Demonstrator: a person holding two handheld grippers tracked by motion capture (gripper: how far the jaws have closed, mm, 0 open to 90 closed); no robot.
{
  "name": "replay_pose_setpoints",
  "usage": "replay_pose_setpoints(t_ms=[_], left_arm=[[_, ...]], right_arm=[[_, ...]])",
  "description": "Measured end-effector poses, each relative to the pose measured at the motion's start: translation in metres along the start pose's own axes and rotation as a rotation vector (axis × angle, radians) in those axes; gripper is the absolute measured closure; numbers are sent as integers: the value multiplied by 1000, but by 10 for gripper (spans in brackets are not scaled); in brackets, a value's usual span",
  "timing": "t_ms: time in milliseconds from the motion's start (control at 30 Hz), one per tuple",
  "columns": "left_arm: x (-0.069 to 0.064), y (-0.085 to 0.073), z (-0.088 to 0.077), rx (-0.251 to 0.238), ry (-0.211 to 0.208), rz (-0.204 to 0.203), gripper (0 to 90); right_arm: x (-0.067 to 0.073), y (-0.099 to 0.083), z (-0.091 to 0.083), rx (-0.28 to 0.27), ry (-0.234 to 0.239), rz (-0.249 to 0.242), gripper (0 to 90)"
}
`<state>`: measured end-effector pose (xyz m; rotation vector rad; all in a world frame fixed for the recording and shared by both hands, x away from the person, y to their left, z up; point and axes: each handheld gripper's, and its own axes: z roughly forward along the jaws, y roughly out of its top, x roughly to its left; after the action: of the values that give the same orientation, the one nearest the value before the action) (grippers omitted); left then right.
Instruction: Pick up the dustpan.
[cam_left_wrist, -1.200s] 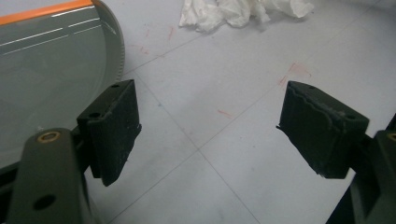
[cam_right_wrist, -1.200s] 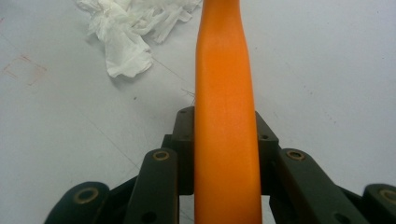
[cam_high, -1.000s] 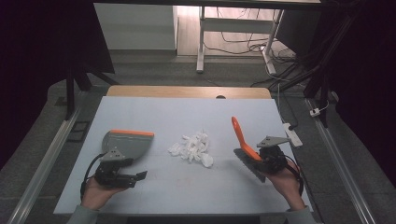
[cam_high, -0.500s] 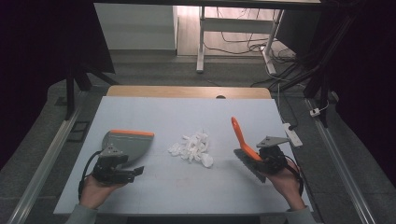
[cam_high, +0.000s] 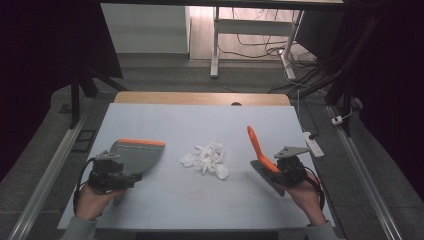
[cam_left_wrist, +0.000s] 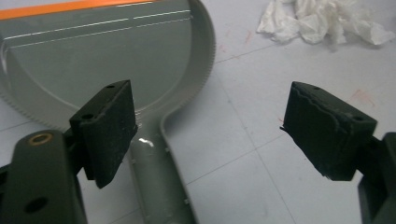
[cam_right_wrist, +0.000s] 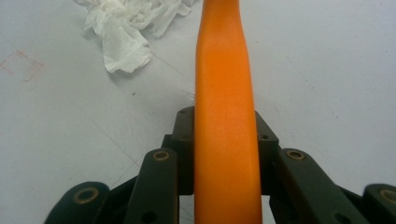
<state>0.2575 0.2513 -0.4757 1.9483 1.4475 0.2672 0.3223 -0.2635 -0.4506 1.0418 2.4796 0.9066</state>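
Pale grey table (cam_high: 200, 125) with a wooden strip along the far edge, faint reddish marks near the middle; beyond it a dim room with grey floor, a white desk frame (cam_high: 215, 45) and loose cables (cam_high: 310, 75) at upper right, a power strip (cam_high: 313, 144) just off the right edge. Near the centre, a heap of crumpled white tissue (cam_high: 206, 159), well apart from both tools. At left, a grey dustpan (cam_high: 135, 156) with an orange lip, flat on the table, mouth turned toward the far side. Left gripper (cam_left_wrist: 205, 135) spread wide, nothing between the jaws; dustpan handle (cam_left_wrist: 156, 182) below and just beside the left jaw, not pinched, contact hard to judge. Left hand (cam_high: 92, 200) at the table's near edge, behind the dustpan. At right, right gripper (cam_right_wrist: 225, 140) pressed together on the orange handle of a brush (cam_high: 260, 152), the handle rising up and away toward the table's centre; dark bristle block low, close to the table, touching or not unclear. Right hand (cam_high: 305, 197) behind it, a grey three-cornered plate (cam_high: 291, 150) on top. Brush head hidden in the right gripper view; dustpan's far edge cut off in the left gripper view.
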Motion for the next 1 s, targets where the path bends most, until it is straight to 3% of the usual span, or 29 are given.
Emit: replay_pose_setpoints(t_ms=[367,733,833,1000], left_arm=[[19,-3,-7,31,38,-53,160],[28,-10,7,116,17,-88,155],[32,-12,14,146,-7,-108,155],[34,-15,20,165,-9,-120,155]], right_arm=[[1,-1,3,11,-5,-2,704],[0,-2,3,15,-11,-2,704],[0,-3,4,15,-12,0,704],[-1,-3,4,18,-14,2,704]])
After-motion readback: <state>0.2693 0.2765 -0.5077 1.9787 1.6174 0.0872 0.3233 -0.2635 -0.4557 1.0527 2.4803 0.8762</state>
